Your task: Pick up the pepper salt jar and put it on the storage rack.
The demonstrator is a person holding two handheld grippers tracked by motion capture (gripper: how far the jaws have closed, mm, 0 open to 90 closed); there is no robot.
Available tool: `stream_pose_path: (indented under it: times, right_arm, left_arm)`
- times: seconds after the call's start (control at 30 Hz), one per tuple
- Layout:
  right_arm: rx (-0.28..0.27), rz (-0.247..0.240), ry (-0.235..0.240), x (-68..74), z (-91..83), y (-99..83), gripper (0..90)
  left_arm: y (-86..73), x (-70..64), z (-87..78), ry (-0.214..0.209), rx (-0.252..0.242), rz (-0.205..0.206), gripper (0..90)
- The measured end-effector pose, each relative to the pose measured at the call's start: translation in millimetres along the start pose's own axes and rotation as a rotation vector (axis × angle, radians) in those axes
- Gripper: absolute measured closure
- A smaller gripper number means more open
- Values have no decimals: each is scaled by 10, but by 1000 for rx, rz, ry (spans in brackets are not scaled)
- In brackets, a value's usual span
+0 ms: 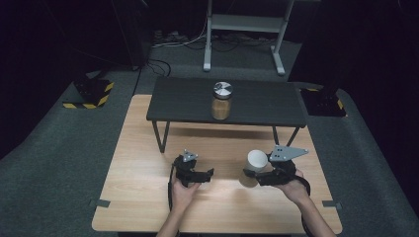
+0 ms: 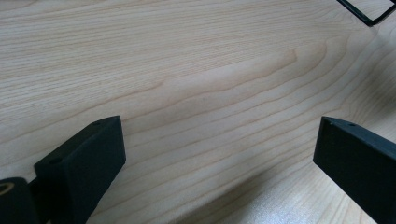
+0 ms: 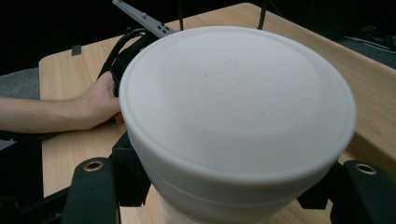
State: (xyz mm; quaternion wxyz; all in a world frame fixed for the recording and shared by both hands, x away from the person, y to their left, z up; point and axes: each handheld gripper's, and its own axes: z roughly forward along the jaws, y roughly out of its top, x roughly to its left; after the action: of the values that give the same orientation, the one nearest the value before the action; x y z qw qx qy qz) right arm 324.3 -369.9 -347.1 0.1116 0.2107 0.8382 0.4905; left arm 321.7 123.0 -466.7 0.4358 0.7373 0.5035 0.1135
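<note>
**White cup clamped in your right gripper**

Your right gripper [image 1: 253,174] has its jaws closed on the white cup [image 1: 256,160], holding it over the wooden table [image 1: 138,148], right of centre near the front edge. Your left gripper [image 1: 200,173] rests low over bare wood with its jaws spread apart, holding nothing. Behind both, a metal-lidded jar [image 1: 222,100] stands on the dark shelf [image 1: 257,103].

Behind your work: a jar on a dark shelf.
You see the jar [image 1: 222,101], silver-lidded, standing upright mid-shelf [image 1: 267,106]; the shelf stands on the wooden counter's [image 1: 138,163] far half.
</note>
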Motion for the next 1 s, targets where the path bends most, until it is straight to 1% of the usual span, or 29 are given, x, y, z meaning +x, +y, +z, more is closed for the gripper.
stream_pose_path:
  times: [0.33,0.6,0.63,0.67,0.9,1.0]
  right_arm:
    - [-4,-9,-6,-41,-94,163,350]
    - [-1,-19,-9,-85,-150,349,349]
    - [-1,-19,-9,-85,-150,349,349]
    - [-2,-24,-7,-98,-165,397,350]
    - [-16,-26,-2,-138,-213,500,350]
    - [-22,-24,2,-165,-248,579,350]
  left_arm:
    - [-1,2,-1,-1,0,-1,25]
    - [-4,8,-2,-5,-2,-5,26]
    - [-4,8,-2,-5,-2,-5,25]
    - [-5,9,-2,-5,-2,-6,25]
    - [-7,13,-3,-7,-3,-8,24]
    - [-8,15,-3,-8,-4,-9,24]
